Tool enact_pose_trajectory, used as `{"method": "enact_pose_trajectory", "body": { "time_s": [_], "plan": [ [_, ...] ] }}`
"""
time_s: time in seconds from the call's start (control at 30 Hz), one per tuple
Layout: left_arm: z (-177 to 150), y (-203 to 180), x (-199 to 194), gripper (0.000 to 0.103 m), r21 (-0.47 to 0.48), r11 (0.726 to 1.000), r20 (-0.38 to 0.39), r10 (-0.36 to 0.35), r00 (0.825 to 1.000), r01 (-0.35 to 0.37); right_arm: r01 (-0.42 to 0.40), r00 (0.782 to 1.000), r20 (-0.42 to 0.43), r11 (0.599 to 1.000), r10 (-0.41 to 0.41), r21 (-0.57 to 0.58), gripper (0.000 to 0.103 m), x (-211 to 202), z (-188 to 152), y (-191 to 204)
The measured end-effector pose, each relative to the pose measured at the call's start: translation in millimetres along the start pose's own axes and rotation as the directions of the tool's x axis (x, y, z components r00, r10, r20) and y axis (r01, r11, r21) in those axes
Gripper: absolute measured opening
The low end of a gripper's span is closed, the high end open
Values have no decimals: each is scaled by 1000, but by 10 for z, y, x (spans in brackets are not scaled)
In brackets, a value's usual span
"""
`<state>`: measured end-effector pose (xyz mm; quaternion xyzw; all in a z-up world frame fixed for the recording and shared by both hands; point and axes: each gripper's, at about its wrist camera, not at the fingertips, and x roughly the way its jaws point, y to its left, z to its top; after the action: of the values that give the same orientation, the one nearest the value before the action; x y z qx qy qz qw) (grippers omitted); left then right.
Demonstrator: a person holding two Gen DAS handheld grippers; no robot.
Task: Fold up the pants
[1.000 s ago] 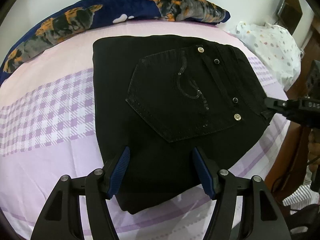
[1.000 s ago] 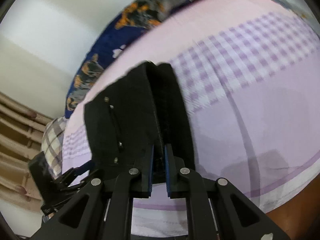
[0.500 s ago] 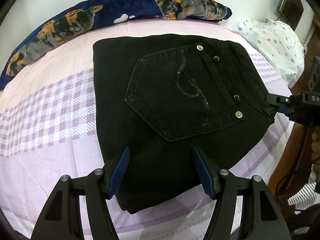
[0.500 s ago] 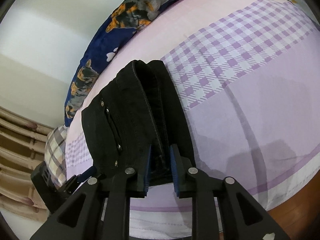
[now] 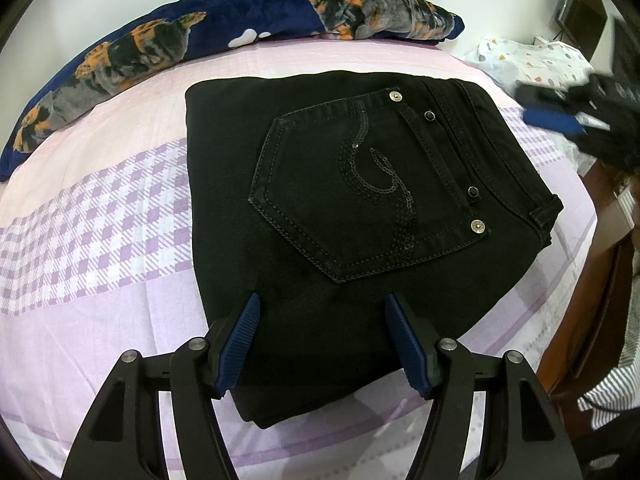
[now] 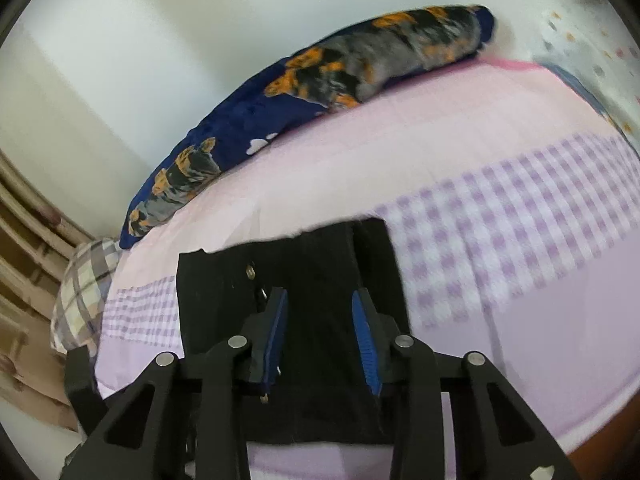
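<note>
Both tongs stand off the cloth: the left gripper (image 5: 322,342) hangs with its blue pads spread wide above the near folded edge of the pants (image 5: 360,208), nothing pinched between them, while the right gripper (image 6: 320,334) has its jaws opening, a narrow gap so far, with the black fabric seen through the gap below but, as far as the blurred picture lets one judge, not pressed by either pad. In the left wrist view that right gripper (image 5: 560,120) shows as a smeared dark shape with a blue pad at about 2 o'clock, just past the waistband corner. The pants lie folded into a compact black block in the middle of the bed sheet (image 5: 100,240), back pocket (image 5: 360,192) uppermost with a curl of sequins and metal rivets along its top edge, the waistband toward 3 o'clock. Around the block the sheet runs pink, then purple check, then plain lilac. At 12 o'clock along the wall lies a navy pillow (image 5: 240,36) printed with orange and grey dogs; at 2 o'clock sits a white spotted bundle (image 5: 536,60). A plaid cushion (image 6: 80,292) shows at 9 o'clock in the right wrist view.
</note>
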<state>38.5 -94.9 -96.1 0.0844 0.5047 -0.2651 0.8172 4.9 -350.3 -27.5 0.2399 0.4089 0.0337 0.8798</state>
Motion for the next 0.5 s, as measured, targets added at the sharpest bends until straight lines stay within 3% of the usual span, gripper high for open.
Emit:
{"method": "enact_pose_trajectory", "body": {
  "time_s": [0.13, 0.2, 0.4, 0.5],
  "plan": [
    [3, 12, 5, 66, -2, 1000, -1, -2, 1000, 2, 8, 1000, 8, 1000, -7, -30, 32, 194, 93, 114],
    [8, 15, 5, 66, -2, 1000, -1, -3, 1000, 3, 49, 999, 6, 997, -49, -52, 32, 331, 107, 132],
    [9, 32, 8, 66, -9, 1000, 3, -15, 1000, 15, 90, 993, -67, 993, -95, -73, 22, 531, -64, 38],
    [22, 106, -32, 66, -29, 997, 20, -72, 997, 72, 82, 991, -98, 994, -89, -69, 20, 516, -163, -32]
  ]
}}
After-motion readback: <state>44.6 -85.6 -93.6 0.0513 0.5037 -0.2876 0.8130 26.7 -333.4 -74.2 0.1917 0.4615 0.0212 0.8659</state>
